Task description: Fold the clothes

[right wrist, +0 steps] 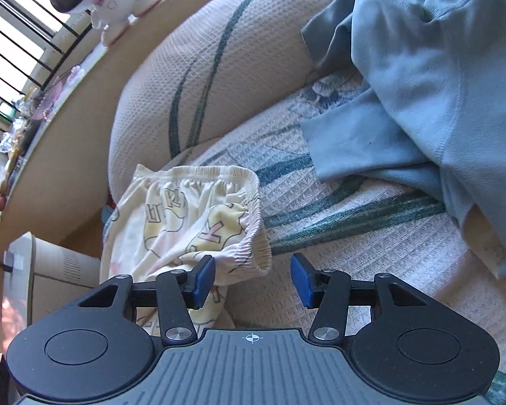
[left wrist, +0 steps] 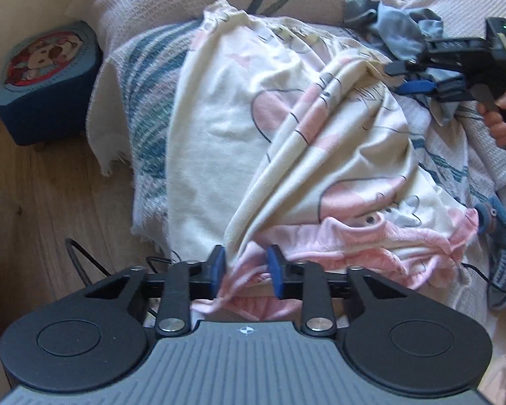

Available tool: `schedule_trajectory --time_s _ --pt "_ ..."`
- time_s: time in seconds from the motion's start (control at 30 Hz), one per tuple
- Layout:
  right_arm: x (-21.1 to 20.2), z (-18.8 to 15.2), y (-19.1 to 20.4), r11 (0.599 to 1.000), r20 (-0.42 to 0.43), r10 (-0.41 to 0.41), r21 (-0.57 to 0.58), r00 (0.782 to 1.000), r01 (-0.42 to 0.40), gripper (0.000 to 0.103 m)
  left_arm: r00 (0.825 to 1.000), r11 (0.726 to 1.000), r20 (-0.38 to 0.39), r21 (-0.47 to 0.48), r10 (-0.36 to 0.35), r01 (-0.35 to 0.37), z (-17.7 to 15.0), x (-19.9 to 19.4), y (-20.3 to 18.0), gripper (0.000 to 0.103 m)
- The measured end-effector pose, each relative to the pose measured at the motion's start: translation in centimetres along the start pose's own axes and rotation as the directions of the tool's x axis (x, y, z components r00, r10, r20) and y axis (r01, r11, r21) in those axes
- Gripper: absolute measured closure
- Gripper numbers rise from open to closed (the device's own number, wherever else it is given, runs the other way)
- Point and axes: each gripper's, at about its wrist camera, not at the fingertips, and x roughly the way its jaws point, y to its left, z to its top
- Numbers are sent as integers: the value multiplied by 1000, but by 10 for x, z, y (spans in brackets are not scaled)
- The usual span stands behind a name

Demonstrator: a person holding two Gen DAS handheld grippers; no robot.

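Observation:
A cream garment point(left wrist: 286, 128) with pink prints and pink cuffs lies crumpled on the sofa's woven throw point(left wrist: 145, 101). My left gripper point(left wrist: 246, 271) sits at its near end, with a bunch of pink and cream cloth pinched between the blue pads. In the right wrist view the garment's elastic waistband point(right wrist: 219, 182) lies in front of my right gripper point(right wrist: 253, 281). That gripper is open; the waistband's corner sits just ahead of the gap, near the left pad. From the left wrist view, my right gripper point(left wrist: 399, 77) reaches the garment's far edge, held by a hand point(left wrist: 499, 118).
A blue-grey garment point(right wrist: 421, 84) is heaped on the sofa's back right. A dark blue stool point(left wrist: 47, 77) with a cartoon top stands on the wooden floor at the left. A black cable point(left wrist: 81, 263) runs on the floor. A plush toy point(right wrist: 118, 3) sits on the window ledge.

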Motion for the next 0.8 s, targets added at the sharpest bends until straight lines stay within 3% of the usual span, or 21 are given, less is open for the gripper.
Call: schedule_trajectory --time_s 0.07,0.1,0.17,0.33,0.5,0.7,0.8 --pt "5 1 -1 1000 -11 1 12 1000 -1 57 1000 1000 -11 -9 -4 4 -1 1 2 87" --pt "8 2 0 1000 -21 3 14 1000 -3 71 1000 1000 -14 -14 -6 6 -1 1 3 89" --pt "9 3 2 1000 -34 2 6 999 -2 89 1000 1000 -19 -24 -8 8 0 0 5 95" --pt "-13 12 33 995 -8 2 -102 1000 -3 91 1000 1000 -11 -7 -13 13 -3 -5 7 98" --pt "-25 44 94 972 27 54 -232 998 -46 93 1000 1000 -21 -20 2 -2 -9 -8 17 100" --pt "15 78 181 927 25 102 -365 995 -86 95 1000 999 -29 -49 6 -7 -20 -11 35 100" --pt "59 89 211 916 -8 64 -396 998 -62 96 1000 997 -25 -73 -5 3 -24 -14 44 100"
